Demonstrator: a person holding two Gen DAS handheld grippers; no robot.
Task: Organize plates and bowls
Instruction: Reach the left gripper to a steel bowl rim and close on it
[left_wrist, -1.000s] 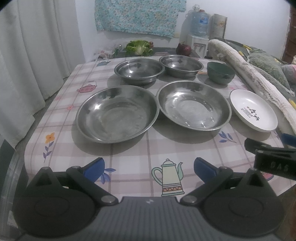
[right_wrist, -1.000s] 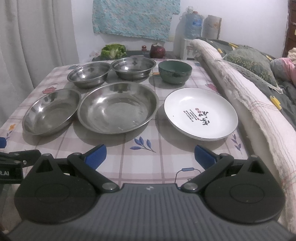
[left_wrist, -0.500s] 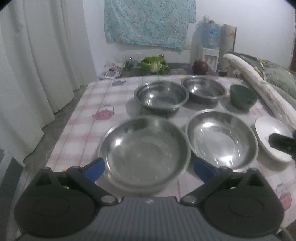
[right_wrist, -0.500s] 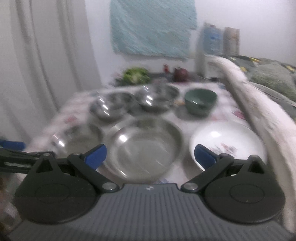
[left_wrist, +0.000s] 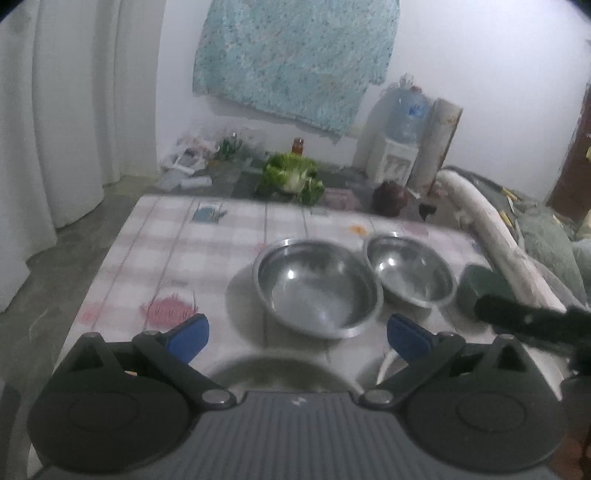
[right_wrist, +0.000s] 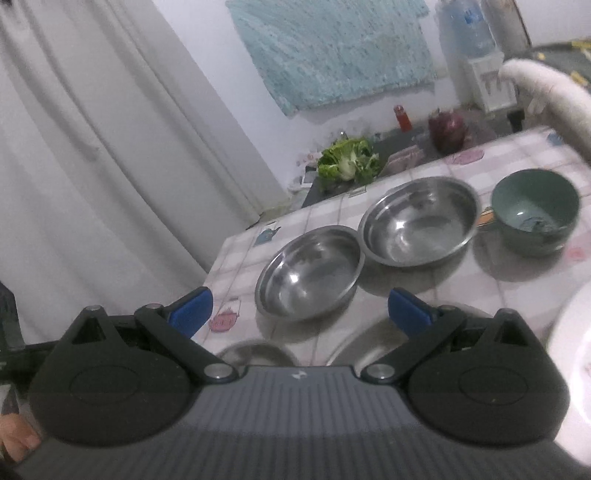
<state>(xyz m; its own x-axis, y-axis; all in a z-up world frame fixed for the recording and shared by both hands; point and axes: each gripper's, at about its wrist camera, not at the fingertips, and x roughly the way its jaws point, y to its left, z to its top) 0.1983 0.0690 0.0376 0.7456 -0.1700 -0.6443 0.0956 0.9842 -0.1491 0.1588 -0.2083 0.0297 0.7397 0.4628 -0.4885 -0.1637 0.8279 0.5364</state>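
Two small steel bowls stand side by side at the back of the table: the left one (left_wrist: 319, 288) (right_wrist: 308, 271) and the right one (left_wrist: 410, 269) (right_wrist: 419, 219). A green bowl (right_wrist: 533, 210) (left_wrist: 480, 286) stands right of them. Rims of two large steel plates (left_wrist: 280, 369) (right_wrist: 354, 349) show just under the grippers. The white plate's edge (right_wrist: 570, 369) is at the far right. My left gripper (left_wrist: 297, 334) is open and empty above the table. My right gripper (right_wrist: 299, 308) is open and empty, tilted.
The checked tablecloth (left_wrist: 184, 251) covers the table. A cabbage (left_wrist: 291, 179), a dark pot (left_wrist: 389, 197) and a water dispenser (left_wrist: 397, 147) stand behind it. White curtains (left_wrist: 66, 110) hang at the left. A bed with a rolled blanket (left_wrist: 495, 236) runs along the right.
Both grippers have moved forward over the table and tipped up. The large plates have slid under the grippers, and the small bowls now fill the middle. The right view has tilted.
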